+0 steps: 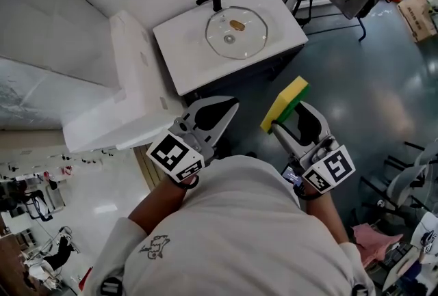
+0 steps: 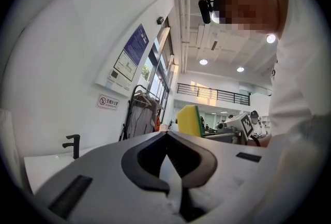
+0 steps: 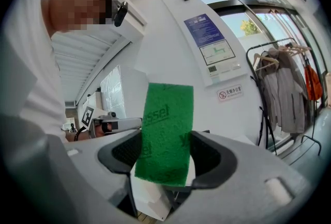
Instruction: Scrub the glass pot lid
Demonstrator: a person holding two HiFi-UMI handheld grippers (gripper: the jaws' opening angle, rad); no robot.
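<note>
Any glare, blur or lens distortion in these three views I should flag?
Head view: sharp; pale reflections on the glossy floor; glass lid clear. Left gripper view: strong fisheye, black vignette, ceiling lamps blown out, left tool slightly soft up close. Right gripper view: same fisheye and vignette; green sponge in focus, filling the centre.

Partial print "ssel" on green sponge pad (image 3: 164, 132); wall sign (image 3: 230, 93) text unreadable.

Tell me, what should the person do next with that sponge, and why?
Probably move the right hand-held gripper forward to the sink, where the glass pot lid lies: it clamps the yellow-green sponge but is far from the lid. The shut, empty left hand-held gripper could follow to steady it.
</note>
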